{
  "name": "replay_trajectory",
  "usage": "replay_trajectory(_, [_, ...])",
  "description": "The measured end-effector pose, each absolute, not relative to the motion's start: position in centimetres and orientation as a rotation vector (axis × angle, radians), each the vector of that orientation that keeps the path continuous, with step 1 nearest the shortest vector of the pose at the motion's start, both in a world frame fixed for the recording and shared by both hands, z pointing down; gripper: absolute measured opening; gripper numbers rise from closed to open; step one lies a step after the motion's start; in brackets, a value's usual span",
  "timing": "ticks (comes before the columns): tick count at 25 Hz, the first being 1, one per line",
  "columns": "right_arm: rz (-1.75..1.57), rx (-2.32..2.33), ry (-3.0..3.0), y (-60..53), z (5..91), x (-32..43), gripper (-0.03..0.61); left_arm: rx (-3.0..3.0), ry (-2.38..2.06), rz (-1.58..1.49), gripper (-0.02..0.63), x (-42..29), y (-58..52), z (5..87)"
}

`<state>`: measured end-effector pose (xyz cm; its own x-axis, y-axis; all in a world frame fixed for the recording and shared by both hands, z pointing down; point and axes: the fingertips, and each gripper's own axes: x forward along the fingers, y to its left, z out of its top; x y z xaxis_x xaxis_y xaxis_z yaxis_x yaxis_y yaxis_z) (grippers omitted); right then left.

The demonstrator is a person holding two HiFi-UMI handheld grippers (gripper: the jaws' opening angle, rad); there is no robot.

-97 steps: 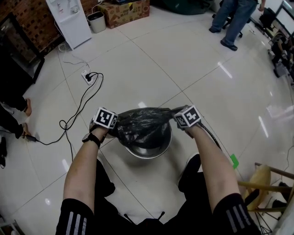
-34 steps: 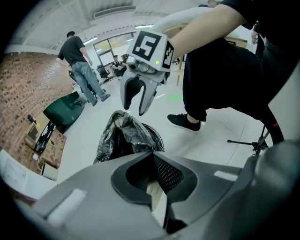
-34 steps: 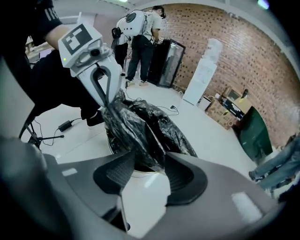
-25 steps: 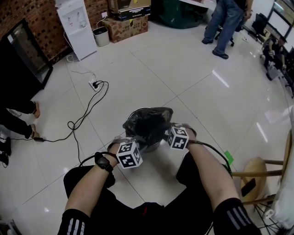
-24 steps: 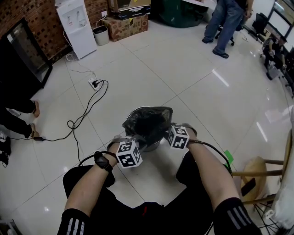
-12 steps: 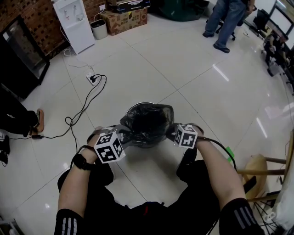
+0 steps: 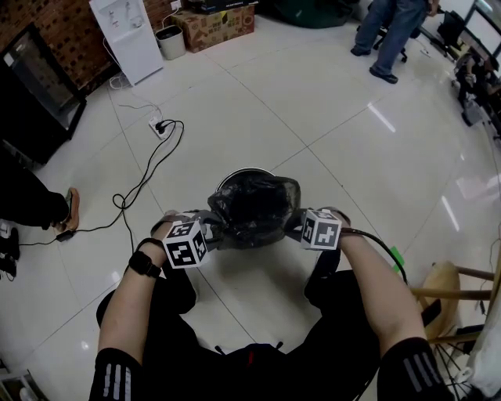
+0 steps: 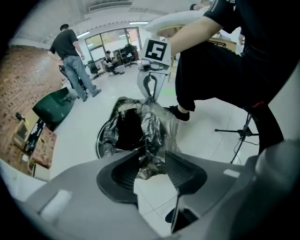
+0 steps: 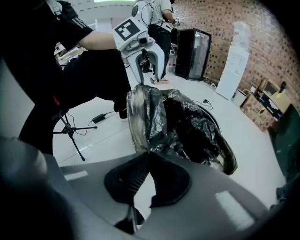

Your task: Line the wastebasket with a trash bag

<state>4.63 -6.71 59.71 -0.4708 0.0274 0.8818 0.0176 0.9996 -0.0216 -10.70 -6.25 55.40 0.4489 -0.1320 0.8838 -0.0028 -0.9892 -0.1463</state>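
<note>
1. glossy floor (image 7: 376,157) holds the wastebasket (image 7: 235,173), trash bag (image 7: 254,205) draped over its rim.
2. left hand-held gripper (image 8: 152,161) has just been opening, film loose between its jaws; right hand-held gripper (image 9: 147,154) pinches the hem.
3. hem-fitting step; next likely needs tugging it down outside.

Glossy white tile floor (image 7: 313,117) w/ thin dark grout lines; streaks of ceiling-light glare (image 7: 381,117) toward its far-right side. Brick wall (image 7: 63,23) along floor's far-left edge, w/ white water dispenser (image 7: 125,35) against it, small bin (image 7: 167,41) & cardboard box (image 7: 215,19) beside. Black glass-door cabinet (image 7: 35,94) at left edge. Power strip (image 7: 159,126) w/ black cable (image 7: 129,200) trailing over tiles. Person (image 7: 391,35) standing nr far-right corner. Wooden chair (image 7: 446,290) at right edge, green scrap (image 7: 398,258) nr it. Windows (image 8: 110,44) at far end.
</note>
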Motion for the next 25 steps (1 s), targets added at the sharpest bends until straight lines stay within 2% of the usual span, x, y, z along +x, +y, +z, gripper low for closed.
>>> replay_trajectory(4, [0.039,-0.062,-2.066,-6.5,60.2,4.5,0.006,-2.558,-0.027,-1.682,0.163,-10.1,-4.0,58.1])
replay_trajectory(8, [0.083,-0.08,-2.022,-6.0,62.3,5.0,0.006,-2.51,-0.032,-1.764,0.028,-10.2,-4.0,61.2])
replay_trajectory(22, [0.121,-0.013,-1.88,-8.0,67.4,5.5,0.009,-2.52,0.009,-2.002,0.048,-10.7,-5.0,67.5])
replay_trajectory(25, [0.193,0.004,-1.827,-7.8,68.2,6.8,0.051,-2.52,0.055,-2.018,0.057,-11.1,-5.6,67.9])
